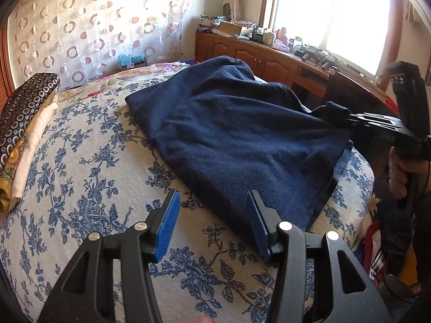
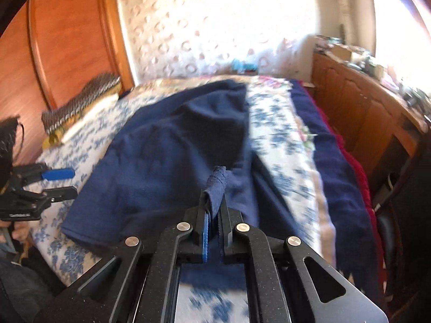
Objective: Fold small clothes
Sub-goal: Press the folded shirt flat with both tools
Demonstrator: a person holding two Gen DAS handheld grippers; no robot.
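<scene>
A dark navy garment (image 1: 237, 132) lies spread on the blue-flowered bedspread (image 1: 89, 177). My left gripper (image 1: 212, 202) is open and empty, hovering over the bedspread just short of the garment's near edge. My right gripper (image 2: 214, 202) is shut on a fold of the navy garment (image 2: 167, 158) at its edge and holds it lifted off the bed. In the left wrist view the right gripper (image 1: 339, 117) shows at the garment's right side. In the right wrist view the left gripper (image 2: 67, 181) shows open at far left.
A folded patterned cloth and pillow (image 1: 24, 123) lie at the bed's left. A wooden cabinet (image 1: 258, 56) with clutter runs under the bright window. A navy and red blanket (image 2: 344, 177) hangs along the bed's right edge. A wooden headboard (image 2: 67, 43) stands behind.
</scene>
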